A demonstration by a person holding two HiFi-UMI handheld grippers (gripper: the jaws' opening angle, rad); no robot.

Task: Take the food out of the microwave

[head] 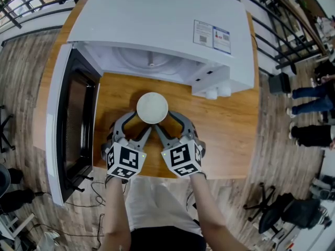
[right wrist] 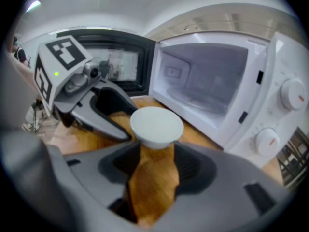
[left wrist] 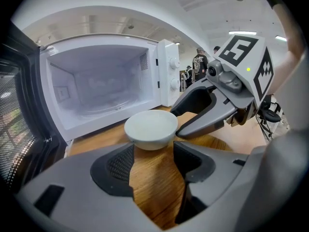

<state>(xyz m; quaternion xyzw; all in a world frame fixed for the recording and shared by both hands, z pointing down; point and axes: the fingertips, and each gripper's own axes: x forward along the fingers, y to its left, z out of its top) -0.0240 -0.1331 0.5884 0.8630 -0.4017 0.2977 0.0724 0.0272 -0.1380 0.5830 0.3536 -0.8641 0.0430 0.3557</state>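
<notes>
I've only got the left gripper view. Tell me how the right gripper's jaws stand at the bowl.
Observer: The right gripper view shows the right gripper with its jaws apart and the white bowl just past their tips.
Operator: Now give me the layout from above.
Observer: In the head view, the left gripper and the right one point at the bowl from the near side, angled toward each other. The bowl is over the wooden table, out in front of the microwave.

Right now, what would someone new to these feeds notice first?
A white bowl sits centre-frame over the wooden table, just outside the white microwave, whose door stands open at left. The left gripper and right gripper flank it, jaws apart, tips at its base.
</notes>
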